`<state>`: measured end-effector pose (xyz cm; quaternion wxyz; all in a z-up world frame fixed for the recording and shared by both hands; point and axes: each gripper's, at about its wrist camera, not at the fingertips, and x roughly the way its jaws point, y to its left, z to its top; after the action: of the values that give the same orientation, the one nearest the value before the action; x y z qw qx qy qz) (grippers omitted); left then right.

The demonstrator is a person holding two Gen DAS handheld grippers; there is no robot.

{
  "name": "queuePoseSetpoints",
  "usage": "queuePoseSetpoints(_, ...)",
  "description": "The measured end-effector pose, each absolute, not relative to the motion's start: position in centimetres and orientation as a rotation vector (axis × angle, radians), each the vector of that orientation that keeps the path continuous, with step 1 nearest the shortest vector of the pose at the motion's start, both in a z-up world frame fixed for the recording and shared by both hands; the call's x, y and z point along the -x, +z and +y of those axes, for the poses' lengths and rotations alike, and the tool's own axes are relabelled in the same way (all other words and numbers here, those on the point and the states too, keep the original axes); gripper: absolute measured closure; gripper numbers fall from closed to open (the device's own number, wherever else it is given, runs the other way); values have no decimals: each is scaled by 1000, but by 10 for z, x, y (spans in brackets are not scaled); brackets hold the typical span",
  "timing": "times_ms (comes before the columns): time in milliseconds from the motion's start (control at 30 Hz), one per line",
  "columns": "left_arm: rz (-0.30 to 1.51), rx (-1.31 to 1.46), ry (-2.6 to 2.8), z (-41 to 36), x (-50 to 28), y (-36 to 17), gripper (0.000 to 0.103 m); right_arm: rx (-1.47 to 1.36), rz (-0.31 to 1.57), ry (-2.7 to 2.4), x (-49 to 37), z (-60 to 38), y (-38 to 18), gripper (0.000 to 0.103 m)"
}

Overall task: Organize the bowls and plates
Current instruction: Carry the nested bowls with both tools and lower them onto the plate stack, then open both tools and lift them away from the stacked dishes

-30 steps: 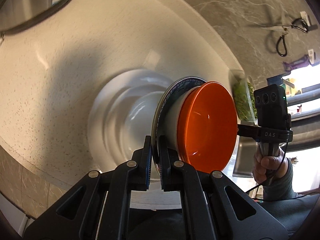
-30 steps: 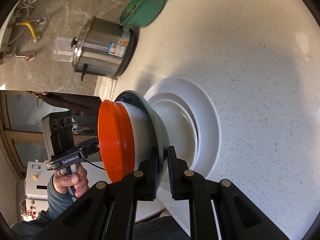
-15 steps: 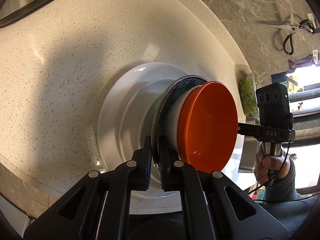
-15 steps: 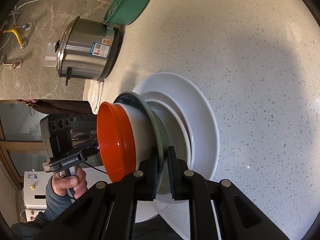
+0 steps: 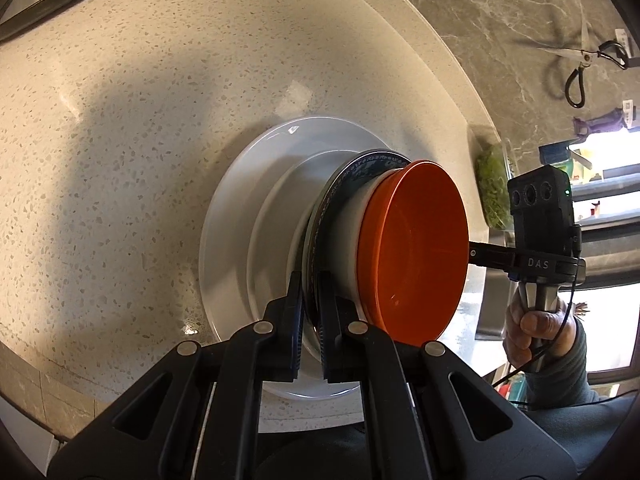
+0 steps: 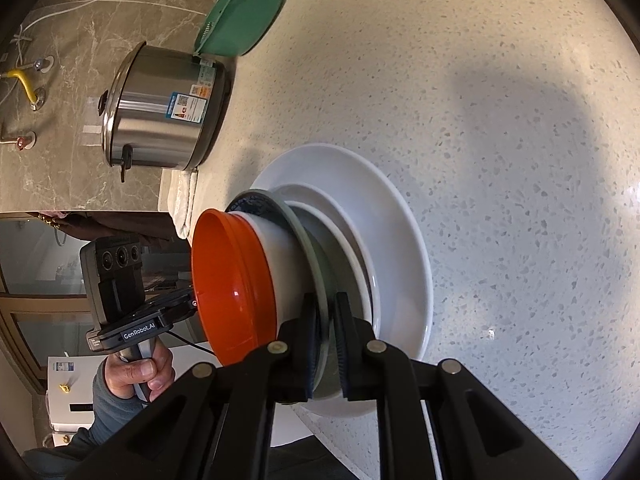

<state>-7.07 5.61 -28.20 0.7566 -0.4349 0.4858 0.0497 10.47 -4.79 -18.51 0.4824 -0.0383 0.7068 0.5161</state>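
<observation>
Speckled countertop (image 6: 500,120), marble wall (image 5: 500,20)

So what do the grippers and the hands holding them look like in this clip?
Both grippers are black plastic, with linkage arms joined by round silver pins and dark ribbed pads. The right gripper carries a black box with three lenses, a green light and "DAS" lettering; the left gripper reads "GenRobot.AI". Each has a grey handle and a thin black cable. The bare hands emerge from grey-green sleeves.
</observation>
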Motion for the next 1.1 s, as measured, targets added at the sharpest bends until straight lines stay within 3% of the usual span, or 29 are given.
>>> queuePoseSetpoints(200, 1036, 974, 106, 54, 67, -283, 96, 87, 1718, 1244, -104, -49, -186, 88)
queuePoseSetpoints(333, 1040, 952, 145, 59, 78, -280, 73, 80, 1701, 1224, -106, -55, -183, 81)
queuePoseSetpoints(367, 1041, 953, 141, 60, 80, -280, 60, 67, 1699, 1225, -107, -58, -182, 78)
queuePoseSetpoints(433, 1040, 941, 171, 63, 87, -277, 40, 50, 1688, 1216, -110, -63, -178, 63)
queuePoseSetpoints(467, 1028, 948, 166, 64, 90, -275, 32, 59, 1672, 1199, -112, -66, -175, 42)
queuePoseSetpoints(500, 1022, 949, 168, 65, 95, -272, 32, 59, 1658, 1193, -114, -69, -172, 32)
queuePoseSetpoints(667, 947, 855, 251, 51, 108, -235, 6, 47, 1592, 1187, -120, -84, -149, 13)
queuePoseSetpoints(733, 943, 735, 380, 35, 109, -216, 3, 57, 1548, 1171, -121, -90, -138, 8)
queuePoseSetpoints(767, 938, 660, 454, 25, 109, -206, 3, 58, 1519, 1166, -121, -95, -130, 0)
queuePoseSetpoints(933, 806, 480, 717, -31, 112, -163, 3, 92, 1395, 1170, -112, -117, -102, 0)
queuePoseSetpoints(1100, 693, 497, 761, -80, 117, -135, 3, 152, 1314, 1217, -91, -136, -79, 0)
